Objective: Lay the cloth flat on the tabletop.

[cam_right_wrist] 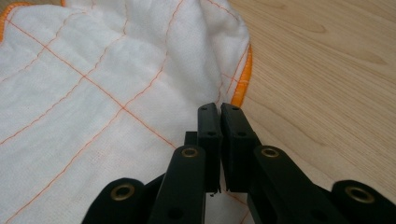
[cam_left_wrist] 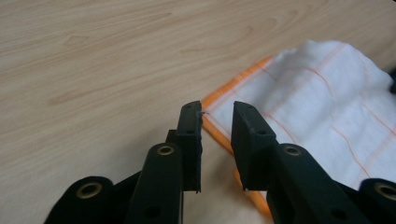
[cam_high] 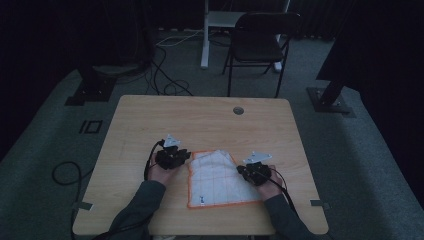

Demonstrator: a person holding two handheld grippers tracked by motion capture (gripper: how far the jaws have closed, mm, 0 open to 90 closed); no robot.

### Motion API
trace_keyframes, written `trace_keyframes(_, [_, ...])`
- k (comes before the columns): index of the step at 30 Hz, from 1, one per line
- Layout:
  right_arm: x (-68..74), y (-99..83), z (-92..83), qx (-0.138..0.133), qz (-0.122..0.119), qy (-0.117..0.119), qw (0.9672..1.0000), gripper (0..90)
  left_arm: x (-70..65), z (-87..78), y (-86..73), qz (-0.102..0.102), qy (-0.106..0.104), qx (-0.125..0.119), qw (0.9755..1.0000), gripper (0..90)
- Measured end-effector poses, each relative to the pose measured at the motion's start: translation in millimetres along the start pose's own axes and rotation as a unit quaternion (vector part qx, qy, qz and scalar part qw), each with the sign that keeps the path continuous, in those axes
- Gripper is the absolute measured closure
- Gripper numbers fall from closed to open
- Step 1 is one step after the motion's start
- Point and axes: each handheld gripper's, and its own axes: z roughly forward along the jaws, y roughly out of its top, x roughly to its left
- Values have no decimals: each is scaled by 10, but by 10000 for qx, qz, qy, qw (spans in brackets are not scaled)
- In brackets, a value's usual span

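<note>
Dim room; grey carpet floor (cam_high: 360, 165); black folding chair (cam_high: 260, 40) beyond wooden table (cam_high: 200, 115); cables (cam_high: 170, 80) trailed across floor.

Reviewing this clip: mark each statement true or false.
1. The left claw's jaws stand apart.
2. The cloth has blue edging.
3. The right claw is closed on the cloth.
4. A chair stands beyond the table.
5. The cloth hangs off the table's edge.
1. True: the left claw has a gap between its jaws over the cloth's orange edge.
2. False: the edging is orange.
3. True: the right claw pinches cloth.
4. True: the chair stands there.
5. False: it lies wholly on the table.
</note>
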Motion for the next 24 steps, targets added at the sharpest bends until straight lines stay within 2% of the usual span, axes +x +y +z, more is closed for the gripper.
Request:
trace_keyframes(6, [0,-1,-2,-13,8,15,10000,875,-13,249,121,71,52,208,9997,680])
trace_keyframes(8, [0,-1,-3,-22,1,14,10000,875,-11,330,129,29,5,290,9996,652])
trace_keyframes(9, [0,-2,-3,-24,0,16,10000,875,-20,384,131,56,99,361,9993,636])
trace_keyframes(15, [4,-2,-10,-40,-3,19,10000,875,-77,518,136,75,147,625,9979,592])
trace_keyframes(17, [5,-3,-12,-42,-27,11,10000,875,-100,513,160,123,217,778,9967,649])
trace_keyframes(20, [12,-1,-22,-64,-29,4,10000,875,-85,485,156,248,204,851,9959,847])
trace_keyframes(21, [13,1,-27,-85,-18,20,10000,875,-78,466,152,344,281,850,9954,856])
trace_keyframes(24, [18,8,-57,-152,15,41,9999,875,-34,393,151,359,442,748,9956,874])
